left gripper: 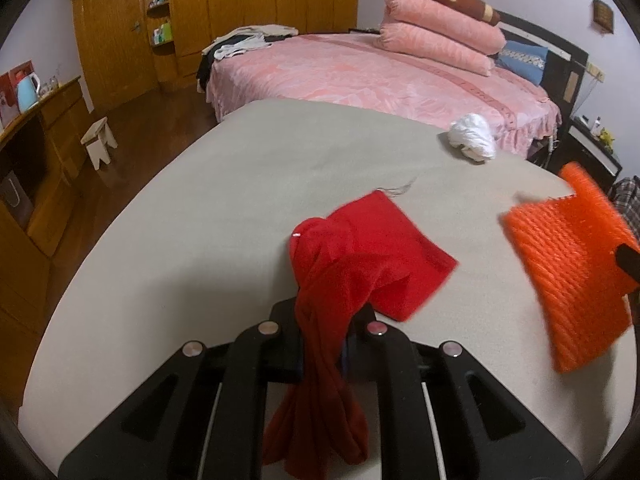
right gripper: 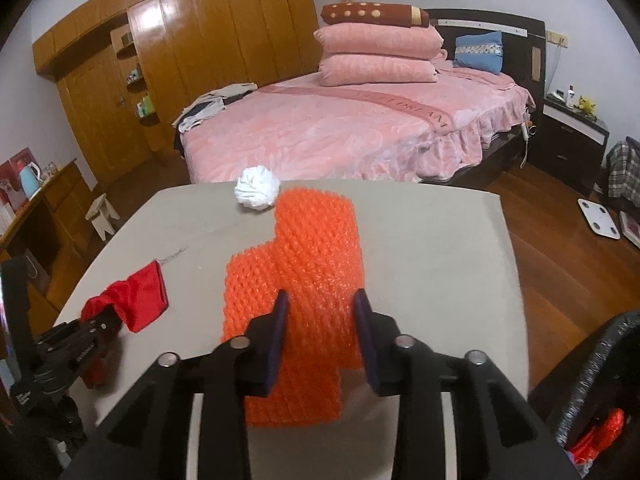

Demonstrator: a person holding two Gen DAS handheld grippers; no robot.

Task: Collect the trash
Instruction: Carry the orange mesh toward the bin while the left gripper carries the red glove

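Bunched red cloth (left gripper: 320, 280) is pinched tight in my left gripper (left gripper: 322, 344), its far end draped on the grey table (left gripper: 200, 208). Rightward, my right gripper (right gripper: 320, 320) clasps the orange foam net (right gripper: 304, 280), lifted. Beyond sits a white wad (right gripper: 256, 193) near the far edge; bare tabletop lies between.

We see a grey cloth-covered worktop (right gripper: 440, 264) carrying a crumpled white paper ball (right gripper: 257, 193) (far edge) and a red cloth's (left gripper: 400, 264) flat end.
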